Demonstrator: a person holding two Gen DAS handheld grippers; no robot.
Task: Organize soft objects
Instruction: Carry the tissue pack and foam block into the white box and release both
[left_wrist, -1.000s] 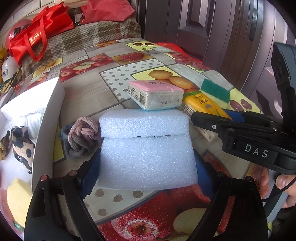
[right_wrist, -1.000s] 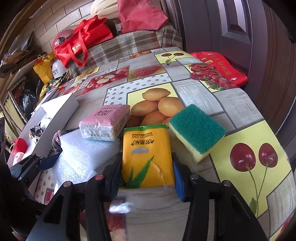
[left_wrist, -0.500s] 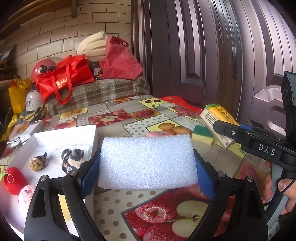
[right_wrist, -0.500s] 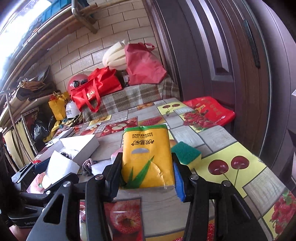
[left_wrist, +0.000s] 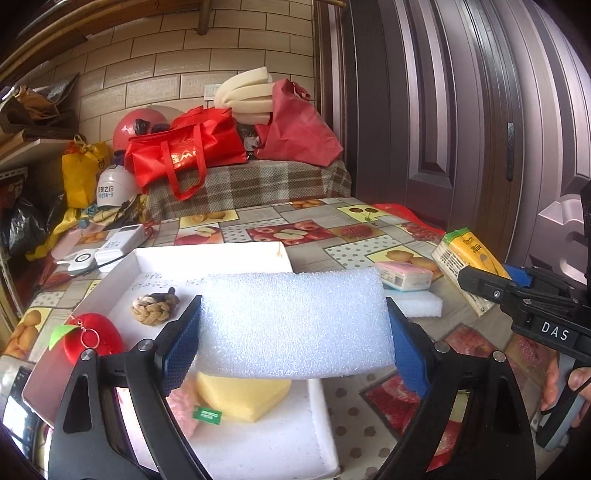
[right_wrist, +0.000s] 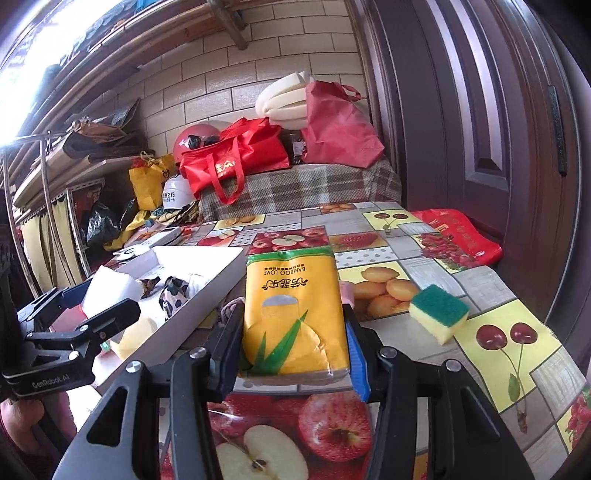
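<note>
My left gripper is shut on a white foam block and holds it in the air over the near right part of the white box. In the box lie a rope knot, a red plush apple and a yellow sponge. My right gripper is shut on a yellow tissue pack, held above the table; it also shows in the left wrist view. The left gripper and its foam block show in the right wrist view.
On the fruit-pattern tablecloth lie a green-and-yellow sponge, a pink tissue pack and a second foam piece. Red bags sit on a plaid-covered bench behind. A dark door stands at right.
Both grippers have lifted their loads off the table. The left one has carried the foam block leftward over the white box; the right one has raised the tissue pack.
</note>
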